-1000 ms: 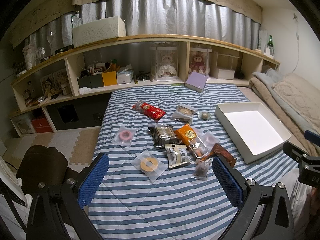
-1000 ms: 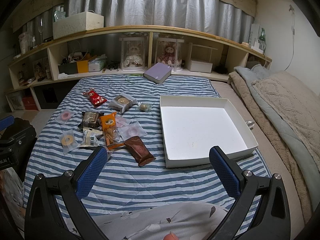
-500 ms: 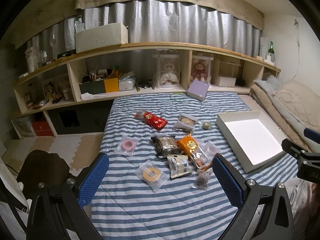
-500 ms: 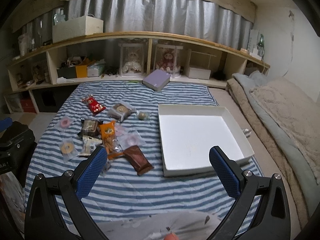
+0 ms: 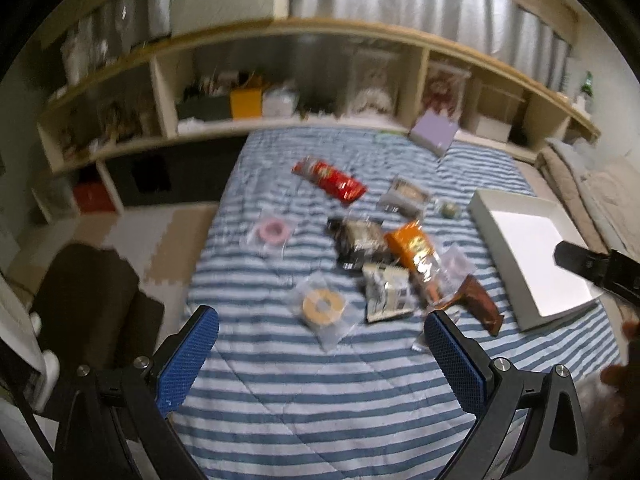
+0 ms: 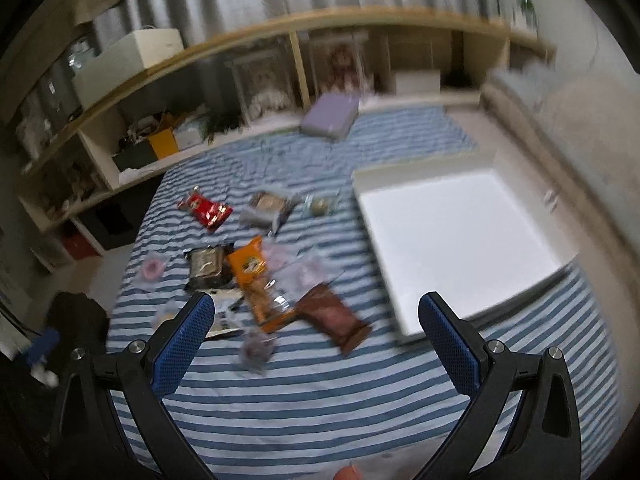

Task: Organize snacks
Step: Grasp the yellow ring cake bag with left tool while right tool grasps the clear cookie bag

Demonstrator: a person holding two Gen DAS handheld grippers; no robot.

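Several snack packets lie scattered on a blue-and-white striped bedspread (image 5: 320, 392): a red packet (image 5: 330, 178), an orange packet (image 5: 414, 246), a brown bar (image 5: 478, 302), a dark packet (image 5: 360, 238), and clear bags with a pink ring (image 5: 272, 230) and a yellow ring (image 5: 323, 303). An empty white box (image 6: 460, 236) sits to their right. My left gripper (image 5: 322, 344) hovers open above the near snacks, nothing between its blue pads. My right gripper (image 6: 316, 328) is open too, above the brown bar (image 6: 332, 316) and orange packet (image 6: 250, 268). Both views are motion-blurred.
A wooden shelf unit (image 5: 300, 76) with boxes and dolls runs behind the bed. A purple box (image 6: 330, 116) leans at the bed's far edge. Beige blankets (image 6: 580, 128) lie right of the white box. A dark chair (image 5: 88, 300) stands on the floor at left.
Both grippers have swung forward and tilted down toward the snacks, which now look nearer. The right view has rolled, and both views have blurred. The jaws stay open.
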